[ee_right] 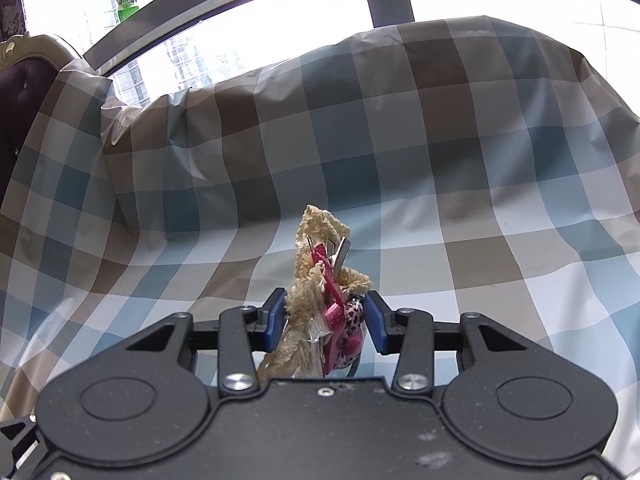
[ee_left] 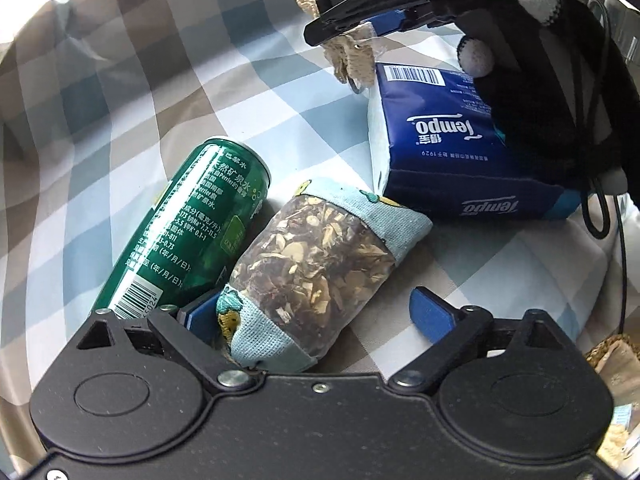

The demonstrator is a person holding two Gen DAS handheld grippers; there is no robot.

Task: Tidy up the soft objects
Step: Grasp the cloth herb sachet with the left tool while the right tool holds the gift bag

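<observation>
My left gripper (ee_left: 316,312) is open, its blue pads on either side of a sachet (ee_left: 320,264) of dried herbs with light blue cloth ends; the left pad touches it. A green can (ee_left: 184,232) lies beside the sachet on the left. A blue Tempo tissue pack (ee_left: 452,148) lies behind on the right. My right gripper (ee_right: 325,322) is shut on a packet of beige lace and pink hair clips (ee_right: 328,300) held above the bed. In the left wrist view the right gripper (ee_left: 352,28) hangs over the tissue pack with the lace (ee_left: 352,56) dangling.
Everything lies on a blue, brown and white checked cloth (ee_right: 440,240) that rises into a covered backrest (ee_right: 360,112). A window (ee_right: 240,12) lies behind, and a dark upholstered chair (ee_right: 20,92) is at far left. A gloved hand (ee_left: 540,60) holds the right gripper.
</observation>
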